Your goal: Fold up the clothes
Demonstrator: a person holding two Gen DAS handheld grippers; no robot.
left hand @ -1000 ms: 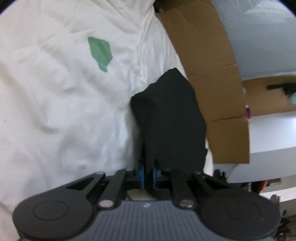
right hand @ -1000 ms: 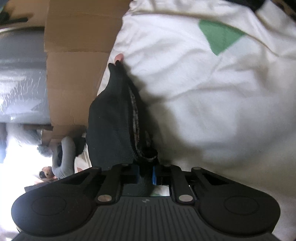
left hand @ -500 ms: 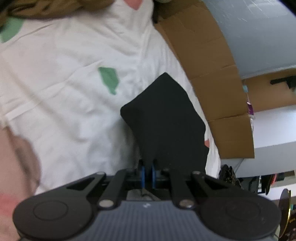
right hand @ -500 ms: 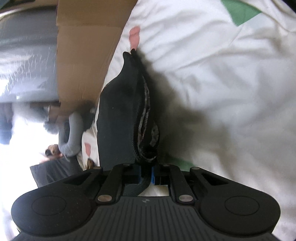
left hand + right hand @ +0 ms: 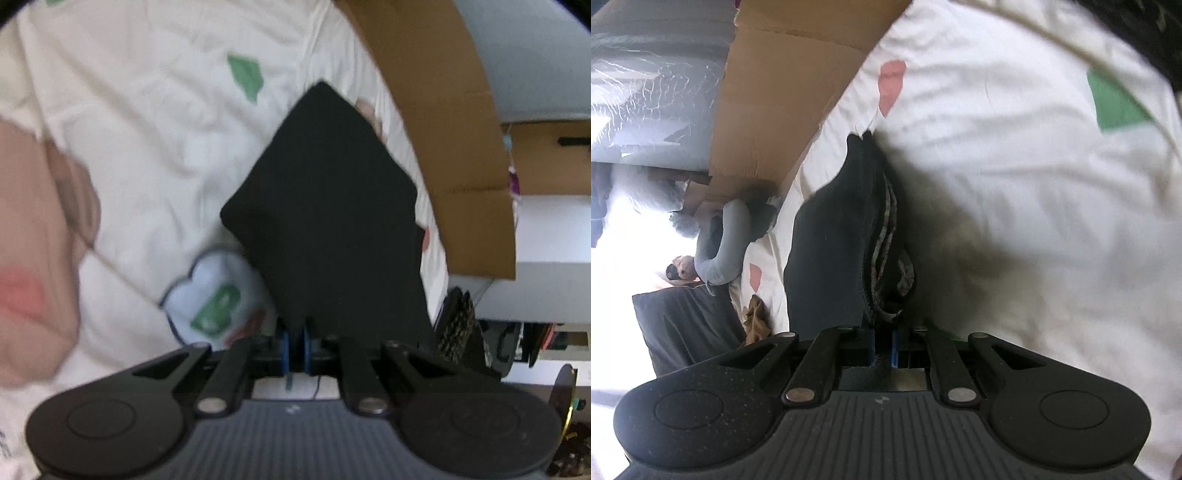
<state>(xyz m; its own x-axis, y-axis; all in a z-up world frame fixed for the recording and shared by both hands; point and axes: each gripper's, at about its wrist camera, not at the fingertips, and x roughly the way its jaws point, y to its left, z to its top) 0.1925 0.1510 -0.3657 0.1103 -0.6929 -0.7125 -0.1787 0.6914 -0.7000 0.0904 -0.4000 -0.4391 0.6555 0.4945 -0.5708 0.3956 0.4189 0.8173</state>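
While both blue-tipped pairs of fingers pinch together on the black garment (image 5: 332, 206), the left claw (image 5: 295, 341) and right claw (image 5: 884, 345) hold it above the white bedsheet (image 5: 147, 122). Cardboard (image 5: 454, 147) flanks the bed. Compared with earlier, a cloud-shaped print (image 5: 210, 295) has appeared.

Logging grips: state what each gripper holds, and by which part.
Both the left gripper and right gripper pinch the black garment by its near edge.
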